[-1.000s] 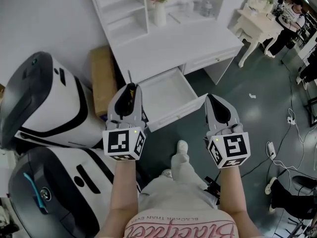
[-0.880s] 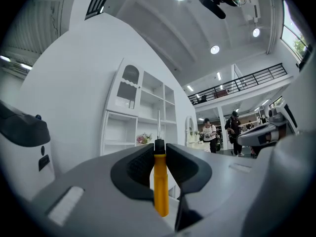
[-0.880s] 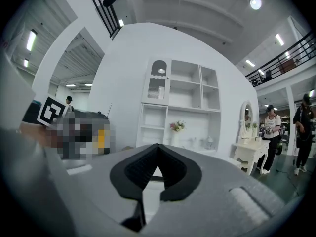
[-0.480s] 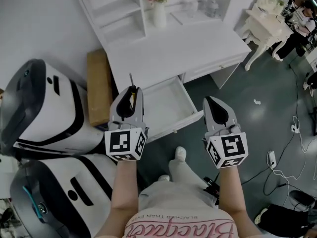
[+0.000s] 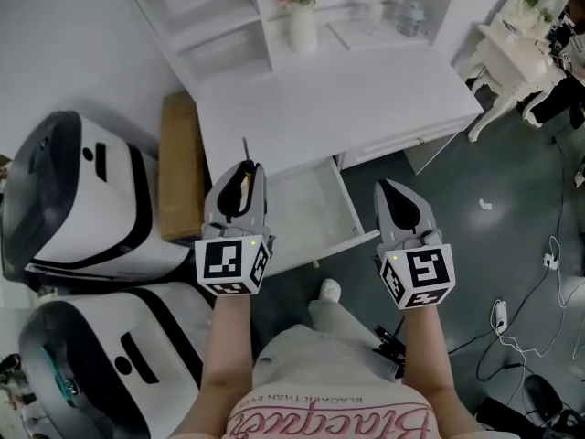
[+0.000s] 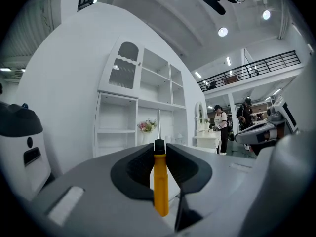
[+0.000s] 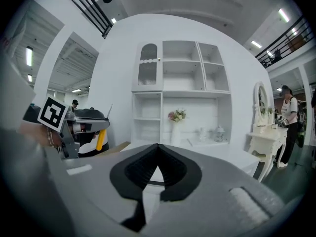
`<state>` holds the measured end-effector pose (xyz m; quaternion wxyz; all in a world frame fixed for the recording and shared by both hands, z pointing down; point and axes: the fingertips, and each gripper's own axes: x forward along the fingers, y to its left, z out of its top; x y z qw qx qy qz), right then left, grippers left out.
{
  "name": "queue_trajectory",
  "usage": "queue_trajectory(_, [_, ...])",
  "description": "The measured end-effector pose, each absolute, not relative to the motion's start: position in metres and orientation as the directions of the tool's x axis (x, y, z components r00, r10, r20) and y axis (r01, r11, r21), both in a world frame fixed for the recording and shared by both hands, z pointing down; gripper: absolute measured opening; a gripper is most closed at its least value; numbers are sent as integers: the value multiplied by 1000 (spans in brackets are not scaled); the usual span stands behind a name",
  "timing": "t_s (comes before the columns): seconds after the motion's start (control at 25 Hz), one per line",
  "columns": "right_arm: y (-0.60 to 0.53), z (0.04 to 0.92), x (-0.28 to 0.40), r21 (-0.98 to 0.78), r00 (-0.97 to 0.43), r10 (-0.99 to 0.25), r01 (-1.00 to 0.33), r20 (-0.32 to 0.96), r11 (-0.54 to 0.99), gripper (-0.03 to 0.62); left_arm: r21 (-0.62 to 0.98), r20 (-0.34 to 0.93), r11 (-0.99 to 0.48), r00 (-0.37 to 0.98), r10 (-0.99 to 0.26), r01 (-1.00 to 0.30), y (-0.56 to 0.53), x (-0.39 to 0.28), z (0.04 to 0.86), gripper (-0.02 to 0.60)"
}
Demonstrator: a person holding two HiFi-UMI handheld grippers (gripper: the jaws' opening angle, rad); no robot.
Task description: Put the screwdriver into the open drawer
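My left gripper (image 5: 241, 174) is shut on a screwdriver (image 5: 240, 181) with a yellow handle. Its thin metal shaft sticks out past the tips toward the white desk (image 5: 366, 99). In the left gripper view the yellow handle (image 6: 160, 184) is pinched upright between the dark pads of the left gripper (image 6: 159, 149). The open drawer (image 5: 306, 207) juts from the desk front just right of that gripper, and its inside looks bare. My right gripper (image 5: 385, 188) hovers off the drawer's right front corner. In its own view the right gripper (image 7: 158, 146) is shut with nothing in it.
Two big white and black machines (image 5: 82, 199) (image 5: 110, 355) stand at the left, with a brown cardboard box (image 5: 178, 167) against the desk side. A vase of flowers (image 5: 302, 24) and shelves sit at the desk's back. A small white table (image 5: 512, 58) and floor cables (image 5: 498, 314) are at the right.
Both grippers have been carried closer to the desk. The drawer now lies lower in the picture, between the two grippers. The left gripper's hold on the screwdriver is unchanged.
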<state>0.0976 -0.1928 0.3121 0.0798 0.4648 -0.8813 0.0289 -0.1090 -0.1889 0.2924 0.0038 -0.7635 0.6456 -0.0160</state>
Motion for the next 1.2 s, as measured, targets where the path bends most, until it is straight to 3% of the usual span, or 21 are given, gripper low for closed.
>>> queue_trajectory(0.68, [-218,376,103,-22,-547,-785,-824,289,566,2,113,217,-181,202,-955,-977,-220,-93,391,92])
queue_trajectory(1.2, [-223,401,78,-68,-516,-770,-844,375,532,2,164,453,-254,301,-839,-953,-233,-89,481,92])
